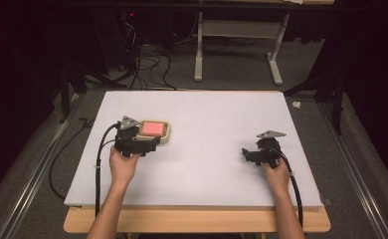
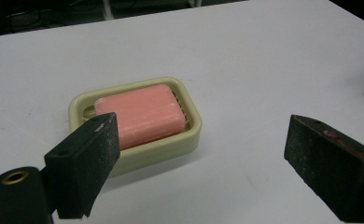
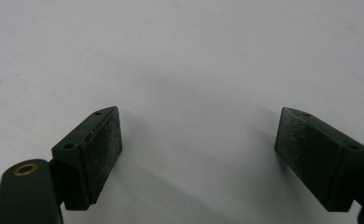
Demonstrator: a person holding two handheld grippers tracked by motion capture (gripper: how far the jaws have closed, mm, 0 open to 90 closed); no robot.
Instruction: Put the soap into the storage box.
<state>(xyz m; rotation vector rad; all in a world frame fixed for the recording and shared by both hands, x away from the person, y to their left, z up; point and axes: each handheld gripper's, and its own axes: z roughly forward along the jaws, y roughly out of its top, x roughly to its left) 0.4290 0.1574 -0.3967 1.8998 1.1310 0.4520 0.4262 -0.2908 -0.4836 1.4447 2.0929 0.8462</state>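
Note:
A pink soap bar (image 2: 143,113) lies in a cream soap dish (image 2: 189,135) on the white table. From above, the soap bar (image 1: 152,129) and dish (image 1: 167,134) sit at the table's left, just beyond my left gripper (image 1: 149,142). In its own view the left gripper (image 2: 201,140) stands open, its jaws wide apart, the left one in front of the dish's near corner and nothing held. My right gripper (image 1: 246,153) rests low at the table's right; seen along its jaws, the right gripper (image 3: 199,135) is open over bare white surface.
The white board (image 1: 207,114) lies on a wooden table whose front edge (image 1: 197,221) shows below it. Cables trail from both grippers off the near edge. Beyond the table are a grey floor, loose cables and a white frame stand (image 1: 237,45).

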